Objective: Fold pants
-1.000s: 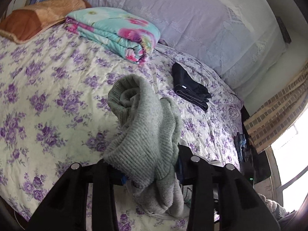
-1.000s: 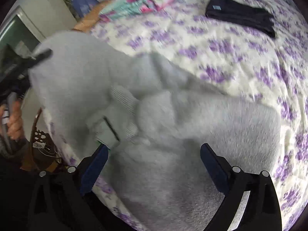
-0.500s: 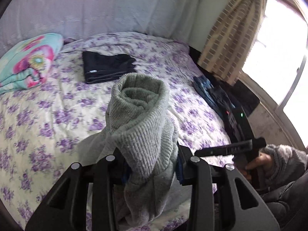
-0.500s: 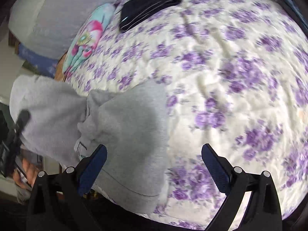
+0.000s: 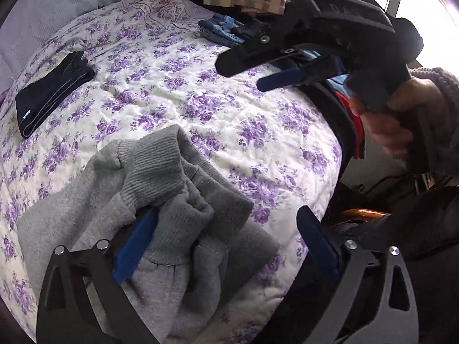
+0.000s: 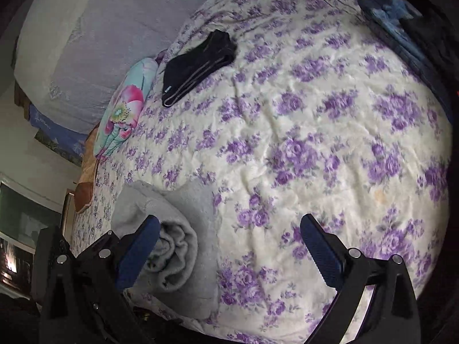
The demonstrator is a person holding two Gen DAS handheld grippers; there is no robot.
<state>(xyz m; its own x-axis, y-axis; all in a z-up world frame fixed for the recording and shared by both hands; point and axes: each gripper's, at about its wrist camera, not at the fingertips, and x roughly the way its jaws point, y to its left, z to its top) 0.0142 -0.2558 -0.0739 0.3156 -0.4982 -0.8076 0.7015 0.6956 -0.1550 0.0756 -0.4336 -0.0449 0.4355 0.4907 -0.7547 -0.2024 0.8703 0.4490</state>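
Observation:
The grey knit pants (image 5: 160, 189) lie crumpled on the floral bedspread (image 5: 229, 109) at the near edge. My left gripper (image 5: 226, 238) is open, its jaws wide apart, with the cloth lying over and between the fingers but not pinched. My right gripper (image 6: 229, 243) is open and empty above the bedspread (image 6: 315, 132); the grey pants (image 6: 178, 240) lie bunched by its left finger. The right gripper also shows in the left wrist view (image 5: 252, 68), held in a hand at the upper right.
Folded black pants (image 5: 48, 91) (image 6: 198, 66) lie farther back on the bed. Blue jeans (image 5: 223, 28) (image 6: 387, 11) lie at the far edge. A folded floral quilt (image 6: 123, 114) and an orange pillow (image 6: 86, 192) sit at the left. A grey padded headboard (image 6: 100, 43) lines the back.
My left gripper opened and let the grey pants drop onto the bed; it swung to the right. My right gripper stayed open and moved over the bed, away from the pants.

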